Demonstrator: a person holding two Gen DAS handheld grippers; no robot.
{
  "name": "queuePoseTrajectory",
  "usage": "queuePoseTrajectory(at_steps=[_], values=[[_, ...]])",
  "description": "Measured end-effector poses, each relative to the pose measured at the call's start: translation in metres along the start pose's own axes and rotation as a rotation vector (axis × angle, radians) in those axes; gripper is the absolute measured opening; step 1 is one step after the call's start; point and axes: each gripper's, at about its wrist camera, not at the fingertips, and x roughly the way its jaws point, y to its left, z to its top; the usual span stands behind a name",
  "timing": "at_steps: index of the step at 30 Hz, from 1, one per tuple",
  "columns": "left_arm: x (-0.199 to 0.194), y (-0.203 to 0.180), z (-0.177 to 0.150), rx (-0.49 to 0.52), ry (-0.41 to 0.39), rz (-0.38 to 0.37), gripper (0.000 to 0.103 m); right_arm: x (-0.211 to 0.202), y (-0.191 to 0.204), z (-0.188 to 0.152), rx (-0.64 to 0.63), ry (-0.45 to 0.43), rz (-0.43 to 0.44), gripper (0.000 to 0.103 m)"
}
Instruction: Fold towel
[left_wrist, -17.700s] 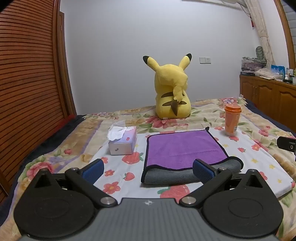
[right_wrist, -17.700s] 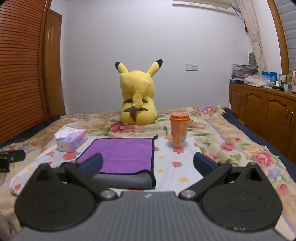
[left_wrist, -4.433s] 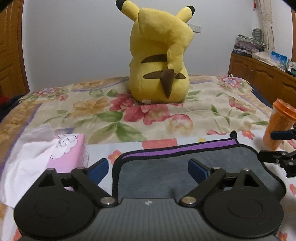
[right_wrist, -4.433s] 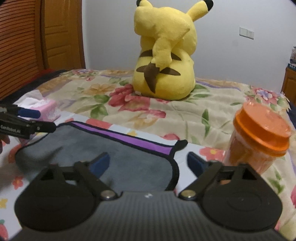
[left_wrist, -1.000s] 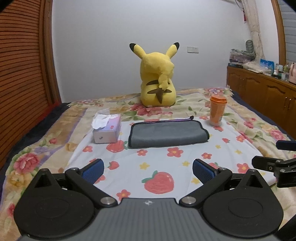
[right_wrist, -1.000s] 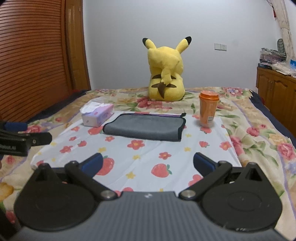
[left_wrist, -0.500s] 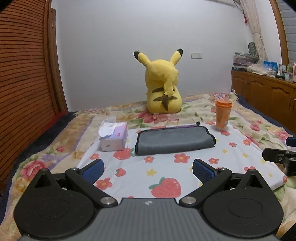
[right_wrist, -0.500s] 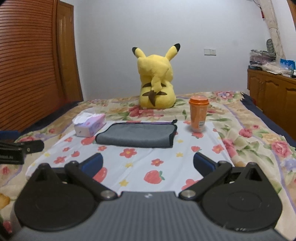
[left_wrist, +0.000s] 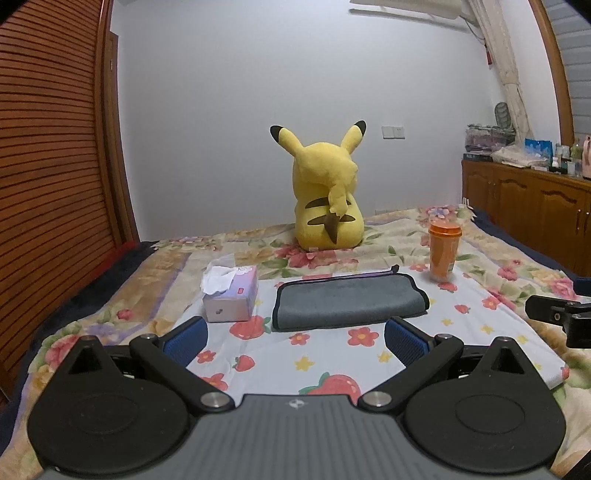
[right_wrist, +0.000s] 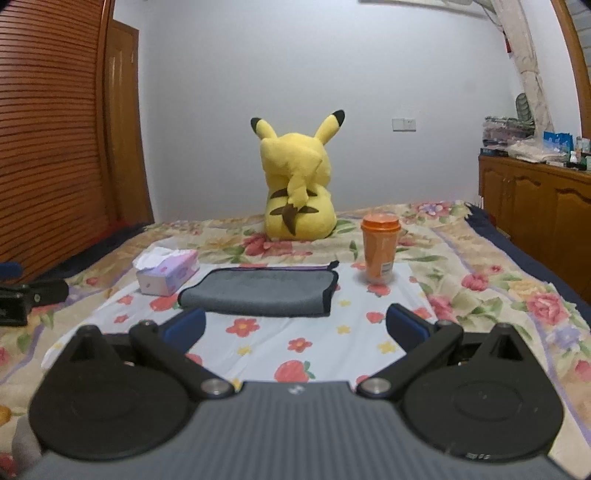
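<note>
The towel (left_wrist: 349, 301) lies folded into a flat grey rectangle with a thin purple strip along its far edge, on the white fruit-print cloth (left_wrist: 317, 354). It also shows in the right wrist view (right_wrist: 258, 291). My left gripper (left_wrist: 293, 341) is open and empty, held back from the towel's near edge. My right gripper (right_wrist: 295, 330) is open and empty, also short of the towel. The right gripper's tip shows at the right edge of the left wrist view (left_wrist: 554, 314).
A tissue box (left_wrist: 231, 295) stands left of the towel and an orange cup (left_wrist: 444, 251) stands to its right. A yellow plush toy (left_wrist: 327, 199) sits behind. A wooden slatted wall (left_wrist: 55, 184) is on the left, a wooden cabinet (left_wrist: 535, 214) on the right.
Both grippers have come a little lower and closer to the bed, so the towel looks larger. The towel, folded grey side up since earlier, has not moved.
</note>
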Motion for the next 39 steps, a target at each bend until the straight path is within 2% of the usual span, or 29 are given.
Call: queuePoseTrajectory(at_steps=[39], values=[[0.0014, 0.0057, -0.0003, -0.026, 0.014, 0.002, 0.099, 0.0005, -0.006, -0.001, 0.004, -0.004, -0.01, 0.103]])
